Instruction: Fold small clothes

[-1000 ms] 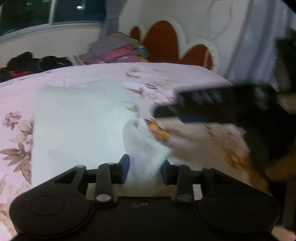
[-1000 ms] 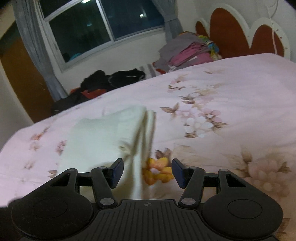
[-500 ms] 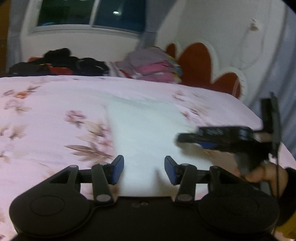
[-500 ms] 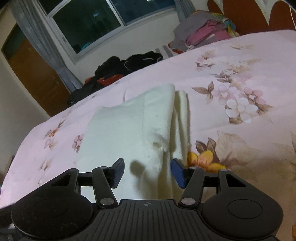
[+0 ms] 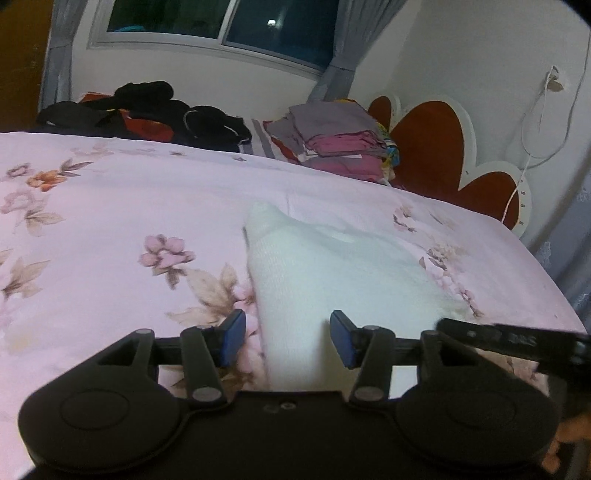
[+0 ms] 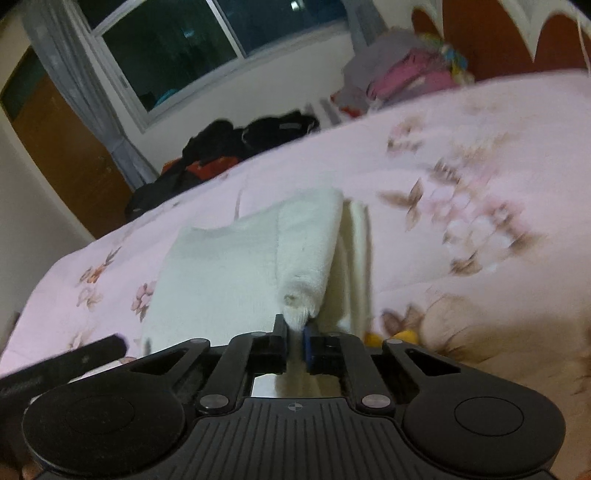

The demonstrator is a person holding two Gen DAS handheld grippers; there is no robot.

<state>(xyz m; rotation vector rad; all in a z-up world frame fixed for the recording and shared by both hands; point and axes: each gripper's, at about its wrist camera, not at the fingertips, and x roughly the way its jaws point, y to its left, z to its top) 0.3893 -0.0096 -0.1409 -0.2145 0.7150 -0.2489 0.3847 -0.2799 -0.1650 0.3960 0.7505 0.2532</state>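
A white knitted garment (image 5: pixel 332 266) lies partly folded on the pink floral bedsheet (image 5: pixel 110 206). In the right wrist view its top layer (image 6: pixel 221 273) is doubled over, with a cream edge showing to the right. My right gripper (image 6: pixel 294 332) is shut on the near corner of that folded layer. It shows as a black bar (image 5: pixel 509 339) at the right of the left wrist view. My left gripper (image 5: pixel 287 342) is open, and the garment's near left edge lies between the blue pads (image 5: pixel 232 341) without touching them. The left gripper's black finger (image 6: pixel 66 362) shows at the lower left.
A stack of folded grey and pink clothes (image 5: pixel 340 147) sits at the far end of the bed by the red and white headboard (image 5: pixel 436 147). A heap of dark clothes (image 5: pixel 147 110) lies under the window (image 5: pixel 221 29). The bed's right edge (image 5: pixel 546 280) drops off.
My left gripper let go of the white fold, opened and swung left along the garment. My right gripper came up to the near corner and shut on it.
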